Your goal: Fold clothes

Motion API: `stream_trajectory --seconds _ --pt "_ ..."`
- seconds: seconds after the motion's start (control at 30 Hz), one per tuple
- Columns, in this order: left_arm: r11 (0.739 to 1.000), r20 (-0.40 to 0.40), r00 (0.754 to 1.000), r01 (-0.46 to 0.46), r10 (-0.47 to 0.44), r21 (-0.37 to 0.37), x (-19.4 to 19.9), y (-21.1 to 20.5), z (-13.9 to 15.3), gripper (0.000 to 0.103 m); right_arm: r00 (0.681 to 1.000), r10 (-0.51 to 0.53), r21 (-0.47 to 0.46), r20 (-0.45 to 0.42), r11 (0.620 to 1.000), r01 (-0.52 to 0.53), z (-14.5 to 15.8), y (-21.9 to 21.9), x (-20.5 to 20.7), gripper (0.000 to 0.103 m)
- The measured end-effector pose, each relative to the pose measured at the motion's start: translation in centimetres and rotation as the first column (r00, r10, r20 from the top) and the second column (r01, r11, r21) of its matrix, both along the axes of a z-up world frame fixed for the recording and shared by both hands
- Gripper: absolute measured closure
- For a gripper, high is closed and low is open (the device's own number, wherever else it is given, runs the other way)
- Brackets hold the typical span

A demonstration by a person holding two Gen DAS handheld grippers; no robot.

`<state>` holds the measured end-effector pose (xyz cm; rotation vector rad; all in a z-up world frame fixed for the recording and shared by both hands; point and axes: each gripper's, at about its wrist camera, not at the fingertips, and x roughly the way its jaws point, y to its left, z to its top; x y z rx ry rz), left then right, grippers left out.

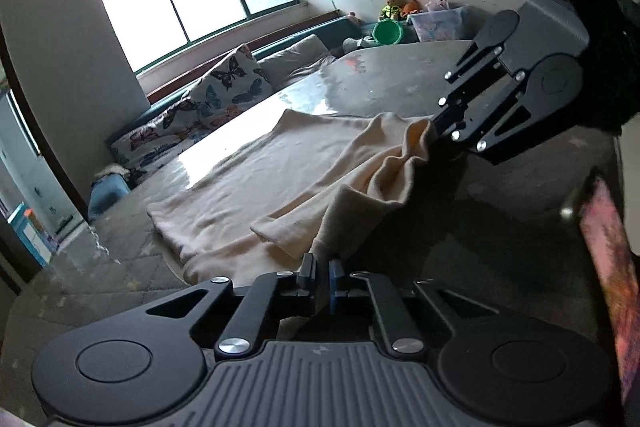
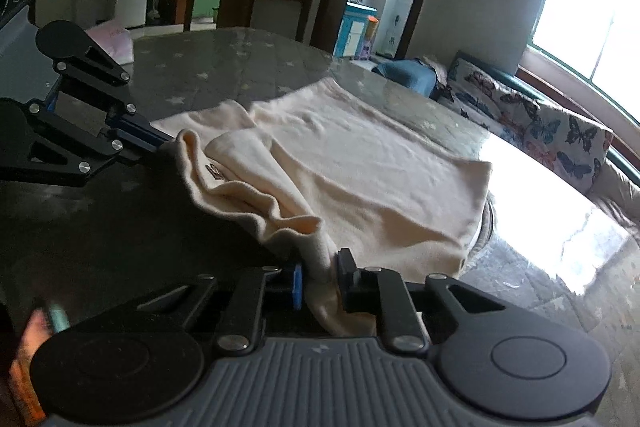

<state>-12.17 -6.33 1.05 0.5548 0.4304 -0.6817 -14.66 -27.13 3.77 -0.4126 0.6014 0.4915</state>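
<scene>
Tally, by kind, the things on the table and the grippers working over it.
Cream knit garment, partly spread on the grey star-patterned table: 1
Black two-finger grippers, left gripper and right gripper, each clamped on the garment's near edge: 2
Total: 3

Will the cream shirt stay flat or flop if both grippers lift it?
Probably flop: the cream shirt already sags in soft folds between the left gripper and right gripper. It looks thin, so likely light. On the glossy table it may slide.
</scene>
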Motion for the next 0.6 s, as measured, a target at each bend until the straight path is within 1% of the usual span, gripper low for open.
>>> stream_trajectory --seconds 0.07,0.17,0.23,0.3,0.37,0.43,0.5,0.6 --pt "1.000 -0.001 1.000 -0.001 0.001 -0.002 -0.7 0.3 0.4 0.097 1.000 0.016 0.000 0.004 1.000 -0.016 0.5 0.1 -0.8 0.089" --pt "1.000 -0.030 1.000 -0.007 0.006 -0.023 -1.9 1.1 1.5 0.097 0.999 0.051 -0.008 0.000 0.999 -0.051 1.5 0.3 -2.6 0.089" --pt "0.999 -0.057 0.998 0.004 -0.007 -0.052 -3.2 1.8 2.7 0.097 0.997 0.080 -0.006 -0.019 0.997 -0.080 2.8 0.2 -4.2 0.089" --pt "0.997 -0.075 0.997 0.016 -0.021 -0.075 -4.6 2.6 3.9 0.096 0.993 0.105 0.015 -0.051 0.994 -0.104 4.0 0.0 -5.8 0.089" --pt "0.997 -0.076 0.997 0.027 -0.033 -0.072 -5.6 3.1 4.9 0.096 0.989 0.130 0.020 -0.064 0.991 -0.129 4.9 0.0 -6.7 0.089" --pt "0.998 -0.060 0.998 0.032 -0.035 -0.055 -5.7 3.0 5.6 0.096 0.985 0.155 0.020 -0.071 0.988 -0.154 5.7 0.0 -7.3 0.089" --pt "0.999 -0.036 0.999 0.033 -0.035 -0.032 -5.0 2.6 6.1 0.096 0.984 0.164 0.028 -0.068 0.986 -0.162 6.4 -0.1 -6.9 0.091" --pt "1.000 0.004 1.000 0.022 -0.022 -0.005 -3.0 1.8 6.6 0.096 0.987 0.152 0.054 -0.052 0.987 -0.150 7.6 -0.4 -4.3 0.092"
